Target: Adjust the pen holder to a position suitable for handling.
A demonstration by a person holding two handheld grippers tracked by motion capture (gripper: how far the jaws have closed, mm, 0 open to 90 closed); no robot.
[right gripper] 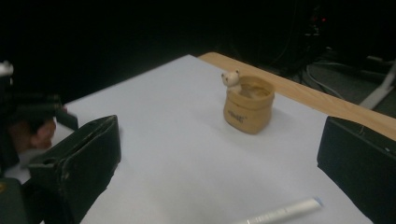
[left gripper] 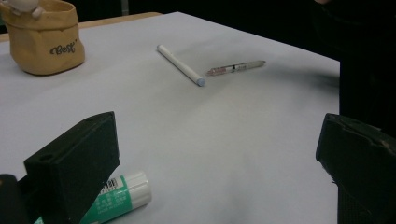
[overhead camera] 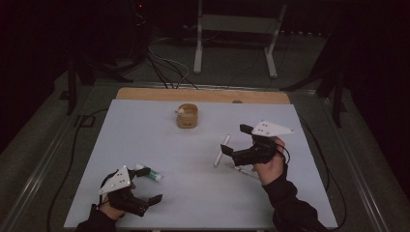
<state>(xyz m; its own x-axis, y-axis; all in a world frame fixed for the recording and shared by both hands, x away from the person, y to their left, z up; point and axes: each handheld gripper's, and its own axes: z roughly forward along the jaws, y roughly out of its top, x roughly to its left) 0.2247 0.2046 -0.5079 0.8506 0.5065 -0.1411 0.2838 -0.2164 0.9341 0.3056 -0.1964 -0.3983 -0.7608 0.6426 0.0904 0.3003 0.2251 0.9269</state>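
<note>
A white pen [overhead camera: 222, 151] and a thin clear pen [overhead camera: 241, 170] lie on the white sheet right of centre. My right gripper [overhead camera: 235, 140] hovers open just over them, nothing between its jaws. In the right gripper view the pen [right gripper: 280, 212] lies low between the spread jaws of that gripper [right gripper: 219, 154]. A green and white glue stick [overhead camera: 150, 173] lies near the front left. My left gripper [overhead camera: 150, 205] stands open beside it. In the left gripper view the glue stick [left gripper: 126, 191] pokes out behind the left jaw of that gripper [left gripper: 217, 154].
A tan pot [overhead camera: 187, 116] with a small bear figure on its rim stands at the back middle of the sheet [overhead camera: 145, 140]. A wooden strip [overhead camera: 203, 94] runs along the far edge. Cables and a metal stand sit on the floor beyond.
</note>
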